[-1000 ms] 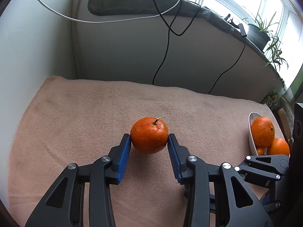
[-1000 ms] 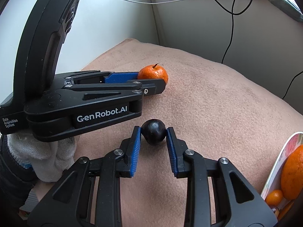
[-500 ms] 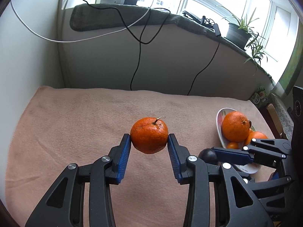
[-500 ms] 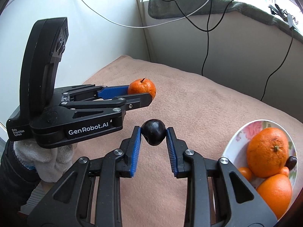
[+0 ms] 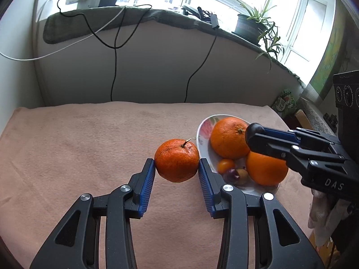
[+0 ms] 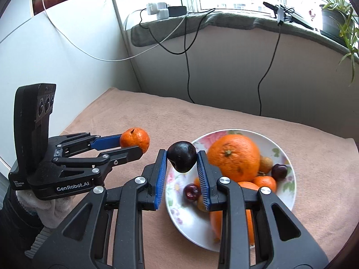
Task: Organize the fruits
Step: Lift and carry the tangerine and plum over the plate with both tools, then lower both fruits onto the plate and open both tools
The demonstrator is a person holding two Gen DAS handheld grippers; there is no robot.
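Left gripper [image 5: 176, 171]: we see its blue pads pressed on either side of a stemmed mandarin [image 5: 176, 160], jaws parted only by the fruit's width, fruit lifted clear of the cloth.
Mandarin, place: we find it just left of the bowl's near-left rim, stem pointing up and to the right.
Right gripper [image 6: 182, 167]: we see its jaws nearly closed, clamping a small dark plum [image 6: 182, 159] between the pads.
Plum, place: we see it held in the air above the left edge of the bowl [image 6: 289, 188].
Bowl: white with a flower pattern, on the right part of the cloth; we count a large orange [image 6: 234, 157], further oranges partly hidden behind the right gripper, a small mandarin [image 6: 264, 182], two dark plums and a brownish fruit.
Surface: a pinkish cloth [image 5: 78, 152] covers the table.
Far side: cables [image 5: 114, 71] hang from the sill; a potted plant [image 5: 253, 25] stands far right.
Person: we see a white-gloved hand [image 6: 51, 208] under the left gripper.
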